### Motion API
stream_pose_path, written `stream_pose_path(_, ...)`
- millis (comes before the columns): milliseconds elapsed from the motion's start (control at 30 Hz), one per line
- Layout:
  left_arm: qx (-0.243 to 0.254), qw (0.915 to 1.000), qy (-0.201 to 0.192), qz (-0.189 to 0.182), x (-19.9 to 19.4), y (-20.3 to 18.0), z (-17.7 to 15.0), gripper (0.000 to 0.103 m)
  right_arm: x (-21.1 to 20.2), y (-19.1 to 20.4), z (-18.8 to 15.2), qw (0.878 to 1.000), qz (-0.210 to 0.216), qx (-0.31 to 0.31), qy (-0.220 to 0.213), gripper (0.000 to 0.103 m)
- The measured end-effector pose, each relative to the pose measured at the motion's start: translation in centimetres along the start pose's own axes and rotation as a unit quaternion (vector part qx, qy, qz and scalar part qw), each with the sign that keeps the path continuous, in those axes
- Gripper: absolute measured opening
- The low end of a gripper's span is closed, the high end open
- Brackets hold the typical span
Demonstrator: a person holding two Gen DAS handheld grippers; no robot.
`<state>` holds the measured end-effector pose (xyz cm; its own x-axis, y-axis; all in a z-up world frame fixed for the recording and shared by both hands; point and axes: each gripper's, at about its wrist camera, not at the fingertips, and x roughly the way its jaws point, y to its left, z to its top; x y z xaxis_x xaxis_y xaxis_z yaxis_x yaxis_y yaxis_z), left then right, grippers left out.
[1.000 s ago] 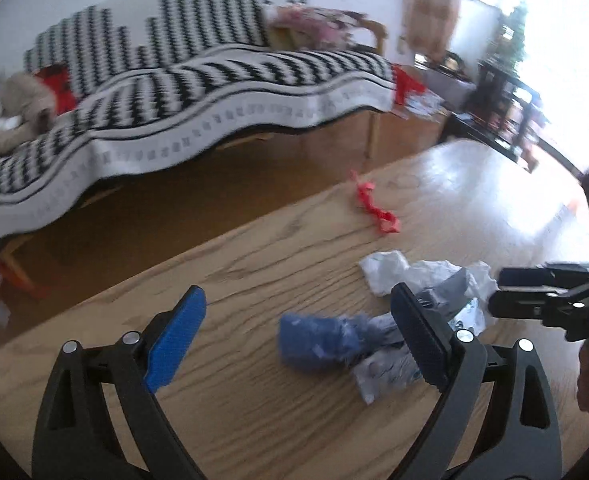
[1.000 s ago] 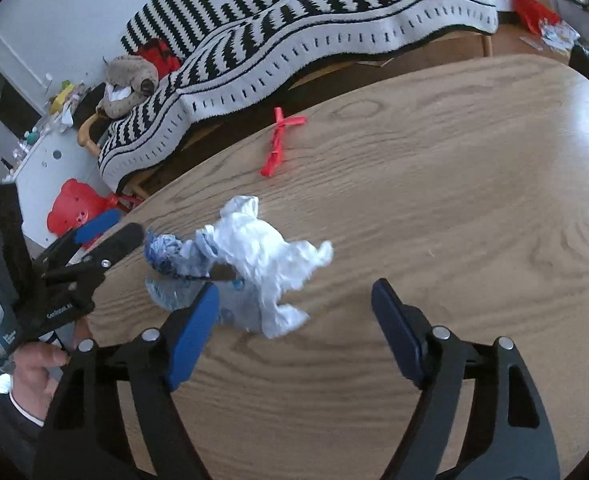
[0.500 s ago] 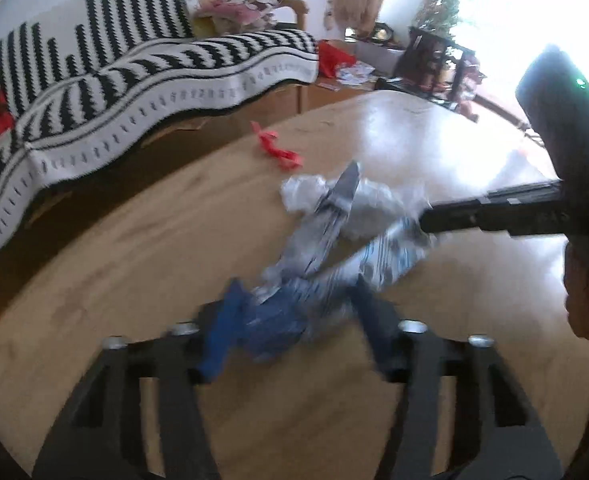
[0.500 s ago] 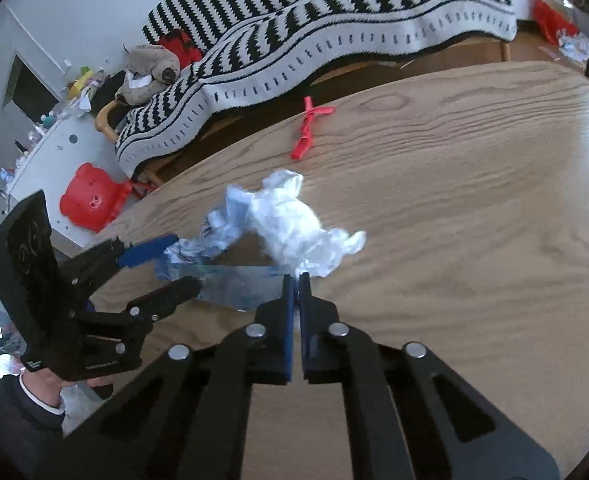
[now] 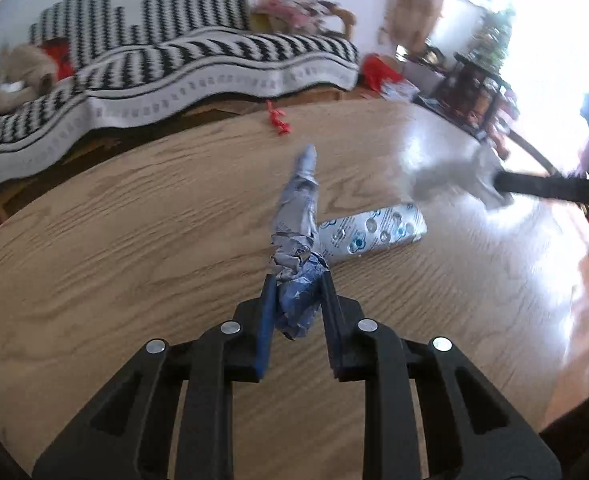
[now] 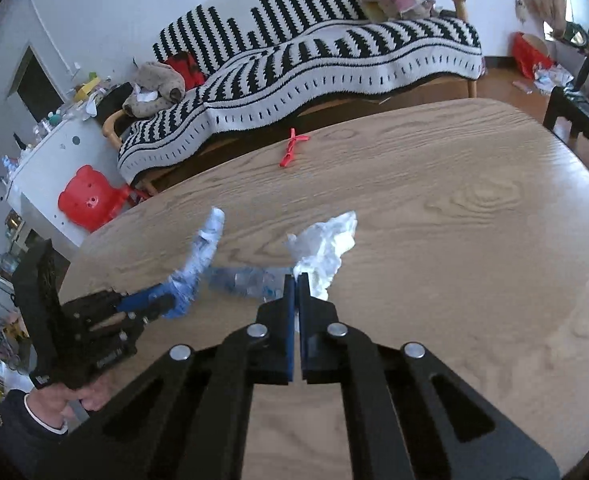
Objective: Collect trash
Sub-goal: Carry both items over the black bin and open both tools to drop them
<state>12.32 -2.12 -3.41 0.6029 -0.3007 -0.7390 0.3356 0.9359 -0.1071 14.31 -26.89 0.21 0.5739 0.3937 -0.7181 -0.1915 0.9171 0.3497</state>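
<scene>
Left gripper [image 5: 294,304]: jaws are closing on the bunched lower end of a crumpled blue wrapper [image 5: 300,216], which is seen between the pads and sticks up and away from them, clear of the wooden table [image 5: 134,240].
Right gripper [image 6: 293,280]: pads are pressed together on a thin edge of a white tissue wad [image 6: 326,244], carried above the table.
Blister pack [image 5: 374,230]: left lying flat on the table, just beyond the wrapper (not held by either gripper).
Red ribbon scrap [image 6: 290,148]: left near the far table edge, well apart from the rest.
Risk, wrapper: only its crushed end is caught, so it could be pulled loose by a quick swing.
Risk, tissue: it may be torn or dropped, since little of it is clamped.
Risk, leftovers: the pack and the scrap could be overlooked.
</scene>
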Motion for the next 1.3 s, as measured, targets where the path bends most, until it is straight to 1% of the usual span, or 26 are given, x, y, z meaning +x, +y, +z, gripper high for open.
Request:
stream_pose_path(100, -0.034, 0.9990, -0.008, 0.028, -2.1, -0.4, 0.3, 0.021, -3.1, -0.3, -1.2, 1.000, -0.009, 0.001, -0.012, 0.003)
stream_pose_path(167, -0.050, 0.9982, -0.005, 0.032, -2.8, -1.3, 0.4, 0.021, -4.7, -0.4, -1.9, 1.000, -0.016, -0.004, -0.019, 0.003)
stream_pose_path(233, -0.059, 0.9974, 0.001, 0.041, -3.1, -3.0, 0.2, 0.021, -6.5, -0.8, -2.8, 0.999, -0.024, -0.008, -0.026, 0.003)
stream_pose_path(267, -0.061, 0.9973, 0.006, 0.040, -3.1, -4.0, 0.1, 0.021, -7.1, -1.0, -3.2, 0.999, -0.028, -0.008, -0.028, 0.003)
stream_pose_path(333, -0.054, 0.9977, 0.014, 0.039, -2.9, -6.4, 0.1, 0.021, -8.9, -1.8, -3.9, 0.999, -0.037, -0.004, -0.035, 0.003)
stream_pose_path(433, -0.027, 0.9991, 0.002, 0.034, -3.5, -10.5, 0.4, 0.021, -11.4, -3.3, -4.6, 0.998, -0.050, 0.003, -0.046, 0.003)
stream_pose_path(567, 0.000, 0.9999, 0.000, -0.011, -3.5, -16.2, 0.3, 0.021, -14.5, -6.3, -6.0, 0.995, -0.075, 0.017, -0.058, 0.003)
stream_pose_path(700, 0.025, 0.9990, 0.003, -0.038, -2.8, -20.9, -0.1, 0.021, -18.3, -10.7, -8.3, 0.990, -0.109, 0.048, -0.069, 0.003)
stream_pose_path(767, 0.036, 0.9974, 0.012, -0.061, -2.1, -23.6, -0.5, 0.021, -20.3, -12.8, -9.6, 0.987, -0.127, 0.066, -0.075, 0.003)
stream_pose_path(933, 0.067, 0.9918, 0.019, -0.107, -1.3, -29.9, -1.2, 0.021, -24.5, -18.1, -12.7, 0.976, -0.162, 0.114, -0.089, 0.003)
stream_pose_path(1000, 0.080, 0.9886, 0.024, -0.125, -1.0, -32.8, -1.9, 0.021, -26.0, -20.3, -14.3, 0.971, -0.176, 0.136, -0.092, 0.003)
stream_pose_path(1033, 0.088, 0.9853, 0.032, -0.143, -0.6, -34.9, -2.5, 0.021, -26.7, -21.3, -15.0, 0.968, -0.183, 0.146, -0.093, 0.003)
stream_pose_path(1067, 0.092, 0.9835, 0.036, -0.151, -0.3, -35.9, -2.8, 0.021, -27.3, -22.2, -15.7, 0.965, -0.190, 0.155, -0.094, 0.003)
stream_pose_path(1100, 0.102, 0.9799, 0.044, -0.166, 0.3, -37.9, -3.6, 0.021, -27.9, -23.5, -16.6, 0.961, -0.195, 0.170, -0.094, 0.003)
stream_pose_path(1167, 0.122, 0.9741, 0.058, -0.182, 1.3, -40.5, -5.0, 0.021, -28.9, -25.5, -18.0, 0.955, -0.207, 0.192, -0.093, 0.003)
stream_pose_path(1200, 0.139, 0.9695, 0.067, -0.190, 2.0, -42.3, -6.0, 0.021, -29.3, -26.3, -18.7, 0.952, -0.212, 0.200, -0.092, 0.003)
stream_pose_path(1300, 0.183, 0.9582, 0.085, -0.203, 3.3, -45.1, -8.0, 0.021, -29.9, -28.6, -21.0, 0.945, -0.223, 0.224, -0.085, 0.003)
